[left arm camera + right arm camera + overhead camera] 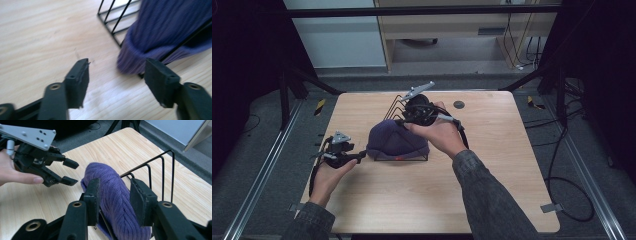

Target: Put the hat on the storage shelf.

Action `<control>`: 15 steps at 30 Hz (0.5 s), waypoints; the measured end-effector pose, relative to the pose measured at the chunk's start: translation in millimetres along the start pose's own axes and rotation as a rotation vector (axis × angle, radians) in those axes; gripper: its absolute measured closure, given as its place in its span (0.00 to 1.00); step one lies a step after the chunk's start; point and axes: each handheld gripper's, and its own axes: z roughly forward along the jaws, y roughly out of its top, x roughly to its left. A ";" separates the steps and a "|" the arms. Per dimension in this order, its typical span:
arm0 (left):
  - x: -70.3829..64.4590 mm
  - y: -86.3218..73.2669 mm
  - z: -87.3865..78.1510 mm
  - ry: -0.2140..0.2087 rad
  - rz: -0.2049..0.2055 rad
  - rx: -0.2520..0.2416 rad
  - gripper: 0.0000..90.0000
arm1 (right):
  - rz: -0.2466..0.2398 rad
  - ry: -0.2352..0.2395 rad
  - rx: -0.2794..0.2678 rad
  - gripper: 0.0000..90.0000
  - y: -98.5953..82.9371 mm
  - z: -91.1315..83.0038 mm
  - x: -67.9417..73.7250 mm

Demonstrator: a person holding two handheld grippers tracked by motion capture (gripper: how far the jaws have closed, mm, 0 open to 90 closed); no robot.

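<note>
Right gripper [115, 202]: jaws spread astride purple beanie [112, 192] on wire rack [162, 170] | left gripper [116, 77]: spread at brim | tip: pinch knit only, avoid wires.

One wooden worktop [492, 190] carries everything. On it stands one black wire rack [393, 107], and one purple knitted hat [394, 141] is draped over that rack. Two hand-held grippers are in play: the left gripper [358, 156], near the worktop's left edge, and the right gripper [399, 121], above the hat. Each has two black jaws. One small dark round disc [458, 104] sits near the far edge. Two hands hold the grippers, one each.
</note>
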 end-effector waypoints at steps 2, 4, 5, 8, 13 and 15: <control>4.0 -3.8 2.2 0.018 -0.015 0.023 0.34 | -0.001 -0.003 -0.003 0.63 -1.3 -2.9 -0.5; 8.3 -7.4 3.3 0.034 -0.032 0.042 0.29 | 0.007 -0.007 -0.005 0.61 -2.8 -5.5 -1.5; 9.9 -9.2 3.9 0.040 -0.039 0.050 0.27 | 0.011 -0.009 -0.004 0.60 -3.7 -6.9 -2.2; 14.2 -13.6 6.2 0.053 -0.049 0.085 0.22 | 0.023 -0.014 -0.005 0.58 -6.5 -11.4 -4.4; 18.9 -18.3 11.2 0.065 -0.065 0.124 0.16 | 0.029 -0.030 -0.010 0.53 -11.9 -19.1 -7.8; 19.8 -20.2 13.8 0.071 -0.071 0.139 0.15 | 0.035 -0.034 -0.013 0.51 -14.1 -22.6 -8.7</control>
